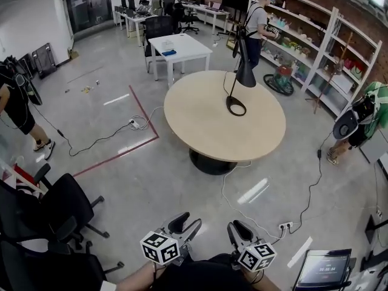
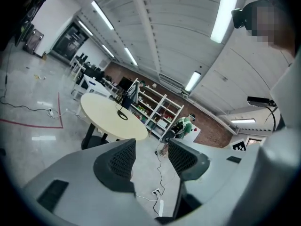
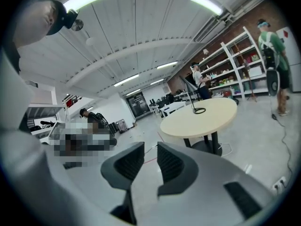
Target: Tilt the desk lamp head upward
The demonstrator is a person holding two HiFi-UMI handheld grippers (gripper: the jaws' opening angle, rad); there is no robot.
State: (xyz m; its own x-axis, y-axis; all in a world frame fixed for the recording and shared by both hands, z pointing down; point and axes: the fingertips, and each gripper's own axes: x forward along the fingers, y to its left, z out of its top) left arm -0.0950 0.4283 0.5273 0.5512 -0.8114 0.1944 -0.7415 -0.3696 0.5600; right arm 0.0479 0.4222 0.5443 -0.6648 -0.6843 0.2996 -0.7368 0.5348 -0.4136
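Observation:
A black desk lamp (image 1: pixel 244 71) stands on its ring base on a round beige table (image 1: pixel 206 123), its cone head pointing down. Both grippers hang low near my body, well short of the table, over bare floor. My left gripper (image 1: pixel 188 225) is open with nothing between its jaws. My right gripper (image 1: pixel 237 230) is open too, with a narrower gap and nothing in it. In the left gripper view the table (image 2: pixel 106 119) and lamp (image 2: pixel 122 108) sit far beyond the left gripper (image 2: pixel 151 158). The right gripper (image 3: pixel 150 163) also sees the lamp (image 3: pixel 193 98) far off on the table (image 3: pixel 207 119).
Black office chairs (image 1: pixel 57 214) stand at my left. A cable and power strip (image 1: pixel 285 226) lie on the floor before the table. A white desk (image 1: pixel 180 48) stands behind it and shelves (image 1: pixel 321 47) to the right. People stand at the shelves (image 1: pixel 256 23), far right (image 1: pixel 362 119) and far left (image 1: pixel 15 105).

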